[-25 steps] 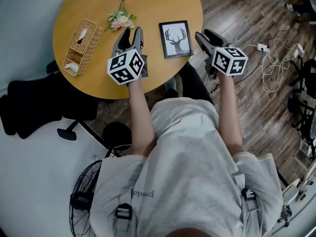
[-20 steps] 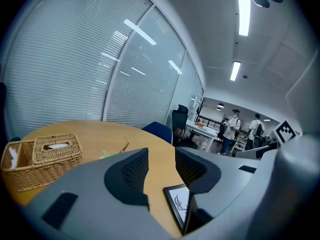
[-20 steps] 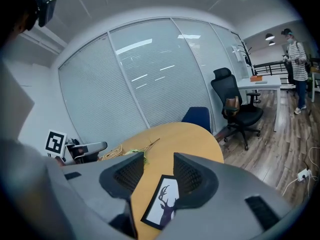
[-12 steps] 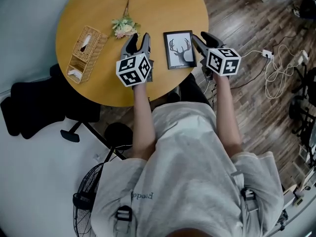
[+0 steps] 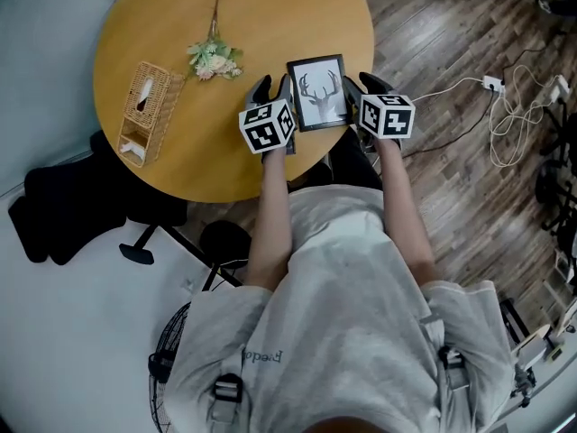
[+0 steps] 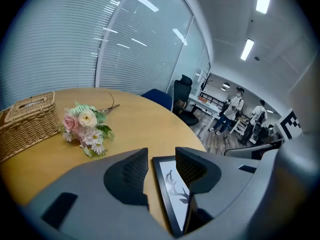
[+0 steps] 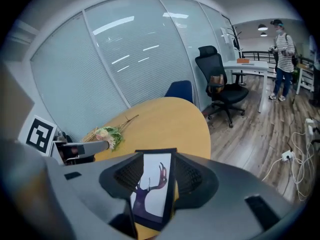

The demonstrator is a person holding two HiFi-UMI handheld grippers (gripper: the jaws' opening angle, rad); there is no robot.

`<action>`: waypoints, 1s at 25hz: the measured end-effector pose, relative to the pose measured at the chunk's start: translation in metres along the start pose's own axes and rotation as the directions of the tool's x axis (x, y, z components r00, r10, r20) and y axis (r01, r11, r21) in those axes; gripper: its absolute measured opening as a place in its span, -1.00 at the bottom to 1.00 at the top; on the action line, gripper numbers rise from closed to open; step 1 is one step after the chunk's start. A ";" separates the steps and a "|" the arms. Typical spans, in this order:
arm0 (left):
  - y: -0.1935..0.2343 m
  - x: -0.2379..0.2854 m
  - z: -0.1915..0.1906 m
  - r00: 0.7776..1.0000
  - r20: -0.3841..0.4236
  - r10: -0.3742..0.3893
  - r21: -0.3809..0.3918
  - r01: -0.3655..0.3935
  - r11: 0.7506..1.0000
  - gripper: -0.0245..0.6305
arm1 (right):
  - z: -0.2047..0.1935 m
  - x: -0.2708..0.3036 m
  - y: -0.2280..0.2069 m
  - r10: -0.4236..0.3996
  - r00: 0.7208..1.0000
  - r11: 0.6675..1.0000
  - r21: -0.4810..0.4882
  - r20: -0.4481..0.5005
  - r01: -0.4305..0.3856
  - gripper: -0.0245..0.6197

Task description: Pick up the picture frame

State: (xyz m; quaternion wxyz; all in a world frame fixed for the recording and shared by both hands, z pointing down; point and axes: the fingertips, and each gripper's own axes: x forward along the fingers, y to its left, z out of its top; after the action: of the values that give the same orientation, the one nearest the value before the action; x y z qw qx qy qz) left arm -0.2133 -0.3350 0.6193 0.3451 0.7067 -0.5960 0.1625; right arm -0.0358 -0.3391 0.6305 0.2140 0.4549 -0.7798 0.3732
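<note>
The picture frame, black-edged with a deer-antler print, lies flat near the front edge of the round wooden table. My left gripper is at the frame's left side and my right gripper at its right side. In the left gripper view the frame has its left edge in the gap of the open left gripper, with wood showing beside it. In the right gripper view the frame sits between the spread jaws of the open right gripper.
A small flower bouquet and a wicker tissue box lie left of the frame. A black chair and a fan stand at the left, cables on the wood floor at the right. People stand far off.
Both grippers have moved inward and forward, from beside the frame with a gap to closely flanking its left and right edges. The frame has not moved.
</note>
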 end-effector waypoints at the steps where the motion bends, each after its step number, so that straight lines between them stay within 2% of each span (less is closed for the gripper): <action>1: -0.001 0.006 -0.009 1.000 -0.023 0.010 0.006 -0.010 1.000 -0.35 | -0.008 0.004 -0.003 -0.010 1.000 1.000 0.005 -0.020 0.010 -0.33; 5: -0.005 0.025 -0.043 0.994 -0.102 0.047 0.022 -0.045 0.999 -0.35 | -0.031 0.017 -0.010 -0.018 0.996 1.000 0.010 -0.085 0.019 -0.33; 9: -0.006 0.036 -0.064 0.986 -0.148 0.075 0.017 -0.073 0.997 -0.35 | -0.046 0.029 -0.015 -0.011 0.991 1.000 0.020 -0.132 0.014 -0.33; 20: -0.004 0.051 -0.096 0.968 -0.221 0.118 -0.019 -0.126 0.992 -0.35 | -0.071 0.055 -0.018 0.006 0.978 1.000 0.017 -0.208 -0.002 -0.33; 25: -0.004 0.049 -0.102 0.969 -0.212 0.127 -0.034 -0.137 0.990 -0.35 | -0.082 0.060 -0.013 -0.011 0.976 1.000 -0.023 -0.217 0.007 -0.33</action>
State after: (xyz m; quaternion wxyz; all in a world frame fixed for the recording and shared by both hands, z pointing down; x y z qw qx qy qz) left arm -0.1793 -0.3015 0.7221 0.4110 0.6361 -0.6057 0.2441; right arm -0.0549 -0.3120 0.7274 0.3046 0.4125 -0.7536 0.4113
